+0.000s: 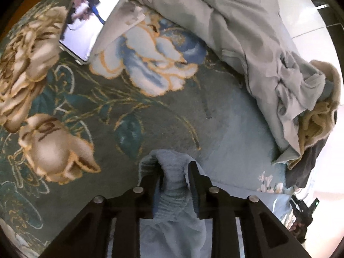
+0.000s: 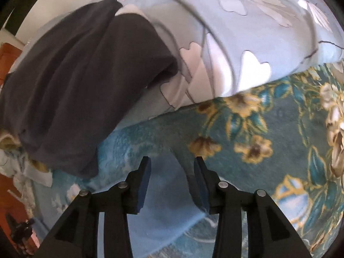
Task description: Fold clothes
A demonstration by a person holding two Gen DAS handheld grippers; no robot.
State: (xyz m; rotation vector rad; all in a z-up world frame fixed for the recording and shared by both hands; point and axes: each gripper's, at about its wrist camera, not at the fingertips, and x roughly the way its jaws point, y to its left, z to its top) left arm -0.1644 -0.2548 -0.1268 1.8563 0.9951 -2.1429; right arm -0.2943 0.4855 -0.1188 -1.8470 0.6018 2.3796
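Bed: teal floral blanket [image 1: 90, 99], blue flowered pillow [image 2: 247, 43], grey garment [image 1: 247, 32], dark garment [image 2: 75, 81]. Left tongs [image 1: 175, 172] clenched on pale blue cloth [image 1: 174, 185]; right tongs [image 2: 172, 167] released, empty.

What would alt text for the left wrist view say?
The left gripper has its two black fingers closed on a bunched pale blue cloth, above a green floral blanket. A grey garment lies heaped at the upper right.
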